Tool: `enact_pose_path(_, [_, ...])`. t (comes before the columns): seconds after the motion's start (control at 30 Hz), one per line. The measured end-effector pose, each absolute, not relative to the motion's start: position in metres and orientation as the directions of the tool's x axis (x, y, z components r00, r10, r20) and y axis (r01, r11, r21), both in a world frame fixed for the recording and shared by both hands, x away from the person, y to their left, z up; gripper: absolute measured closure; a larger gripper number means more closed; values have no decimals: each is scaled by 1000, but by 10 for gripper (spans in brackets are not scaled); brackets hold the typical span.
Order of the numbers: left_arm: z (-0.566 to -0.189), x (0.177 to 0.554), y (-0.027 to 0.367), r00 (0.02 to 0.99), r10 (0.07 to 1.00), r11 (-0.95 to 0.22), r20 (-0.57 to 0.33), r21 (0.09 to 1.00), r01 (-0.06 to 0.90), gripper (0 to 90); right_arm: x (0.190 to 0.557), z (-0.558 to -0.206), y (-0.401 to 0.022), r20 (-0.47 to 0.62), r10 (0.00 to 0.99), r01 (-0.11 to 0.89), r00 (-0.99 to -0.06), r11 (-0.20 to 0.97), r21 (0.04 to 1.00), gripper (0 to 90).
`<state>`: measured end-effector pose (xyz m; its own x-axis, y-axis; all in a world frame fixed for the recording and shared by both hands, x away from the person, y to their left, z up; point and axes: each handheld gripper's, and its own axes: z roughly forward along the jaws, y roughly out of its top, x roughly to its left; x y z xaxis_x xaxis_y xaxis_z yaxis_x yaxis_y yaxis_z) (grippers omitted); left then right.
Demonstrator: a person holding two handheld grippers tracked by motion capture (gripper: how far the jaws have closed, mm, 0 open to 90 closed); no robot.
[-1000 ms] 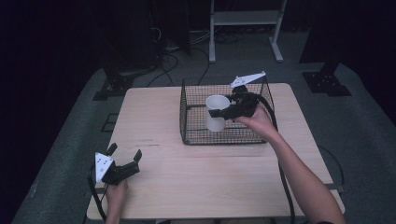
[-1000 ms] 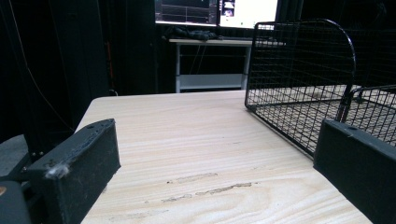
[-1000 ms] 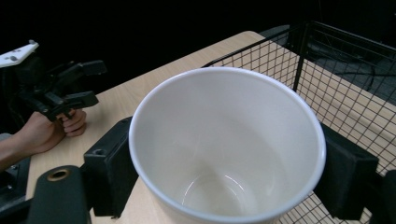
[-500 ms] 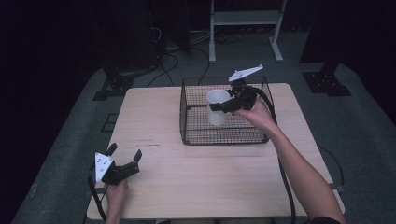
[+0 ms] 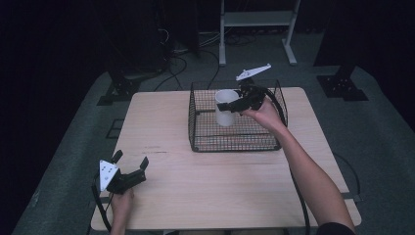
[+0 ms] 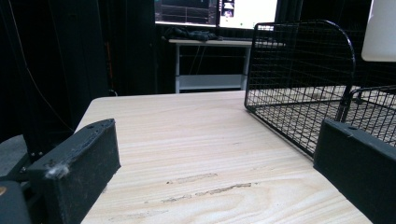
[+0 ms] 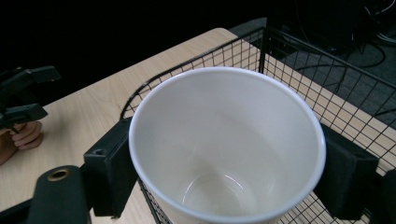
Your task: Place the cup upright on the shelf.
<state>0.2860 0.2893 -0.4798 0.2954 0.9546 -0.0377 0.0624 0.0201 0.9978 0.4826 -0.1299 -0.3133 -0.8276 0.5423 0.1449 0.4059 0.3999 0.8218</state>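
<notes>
A white empty cup (image 5: 225,111) hangs upright over the black wire basket (image 5: 235,147), toward its far side. My right gripper (image 5: 235,104) is shut on it, one jaw on each side of the wall just below the rim. In the right gripper view the cup (image 7: 224,140) sits between the two black pads (image 7: 109,170), with the basket (image 7: 289,51) below. My left gripper (image 5: 130,159) rests open at the table's front left, with nothing between its jaws. The left gripper view looks across the bare wood at the basket (image 6: 299,84) and the cup (image 6: 380,30).
The light wooden table (image 5: 205,196) has bare room in front of and left of the basket. A white shelf frame (image 5: 254,19) and cables stand on the dark floor behind the table. A lit screen (image 6: 215,9) is in the background.
The right gripper has carried the cup a little toward the far side of the basket. The left gripper has stayed still.
</notes>
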Motion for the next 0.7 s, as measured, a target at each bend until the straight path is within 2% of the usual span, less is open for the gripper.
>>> enact_pose_path(0.7, [-480,286,289,297,954,20,-37,998,61,0,508,-343,-127,166,579,456,-799,401,795,187])
